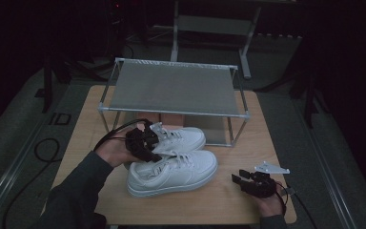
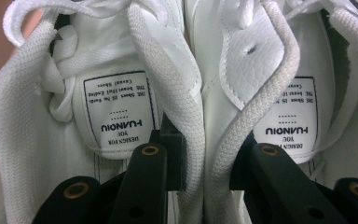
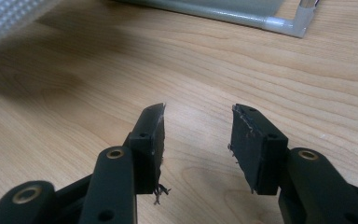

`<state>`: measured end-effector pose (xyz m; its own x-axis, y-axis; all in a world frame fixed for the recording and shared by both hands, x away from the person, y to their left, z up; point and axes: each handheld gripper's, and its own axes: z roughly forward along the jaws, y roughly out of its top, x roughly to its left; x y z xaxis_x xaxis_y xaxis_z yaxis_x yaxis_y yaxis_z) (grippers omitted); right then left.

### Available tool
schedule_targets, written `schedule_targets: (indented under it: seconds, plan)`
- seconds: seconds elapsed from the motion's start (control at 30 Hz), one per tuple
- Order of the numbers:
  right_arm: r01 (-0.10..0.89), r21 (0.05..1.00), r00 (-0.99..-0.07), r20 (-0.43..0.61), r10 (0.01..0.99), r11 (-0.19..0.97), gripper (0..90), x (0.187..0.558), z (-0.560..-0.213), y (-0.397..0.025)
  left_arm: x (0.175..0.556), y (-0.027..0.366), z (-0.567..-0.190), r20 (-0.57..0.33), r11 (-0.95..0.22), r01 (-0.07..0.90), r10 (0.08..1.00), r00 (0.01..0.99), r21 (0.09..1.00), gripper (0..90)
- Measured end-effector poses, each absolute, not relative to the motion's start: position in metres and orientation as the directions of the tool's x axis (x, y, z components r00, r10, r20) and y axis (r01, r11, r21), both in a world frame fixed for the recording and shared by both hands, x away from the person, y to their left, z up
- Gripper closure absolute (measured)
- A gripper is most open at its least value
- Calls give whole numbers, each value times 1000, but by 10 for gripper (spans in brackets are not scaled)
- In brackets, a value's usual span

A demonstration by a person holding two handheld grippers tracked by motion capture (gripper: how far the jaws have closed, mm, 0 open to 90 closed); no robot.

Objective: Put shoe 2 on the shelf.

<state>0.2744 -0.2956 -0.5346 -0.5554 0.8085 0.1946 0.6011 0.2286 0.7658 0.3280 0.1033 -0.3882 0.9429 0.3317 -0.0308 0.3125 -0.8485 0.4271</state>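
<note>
Dim room, wooden table (image 1: 228,200): left tool (image 1: 145,143) pinching both sneakers' (image 1: 176,171) soft, light collars together; right tool (image 1: 248,183) spread, idle.

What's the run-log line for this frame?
left gripper: shut on inner collars of pair of white lace-up sneakers | right gripper: open, empty, over wooden table | grey metal shoe rack: top shelf bare

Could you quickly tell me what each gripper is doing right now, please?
Left gripper: shut on the pair of white lace-up sneakers, pinching their inner collars together.
Right gripper: open, holding nothing.
</note>
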Motion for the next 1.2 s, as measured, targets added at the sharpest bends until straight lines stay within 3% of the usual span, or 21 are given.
schedule_targets:
  seconds: [0.3, 1.2]
  plan:
    - [601, 765, -555, 193, 809, 230, 534, 275, -535, -296, 327, 108, -379, -53, -839, 293, 304, 951, 458, 758]
    - [605, 761, -557, 194, 808, 233, 534, 275, -536, -296, 326, 115, -349, -6, -847, 270, 301, 954, 458, 756]
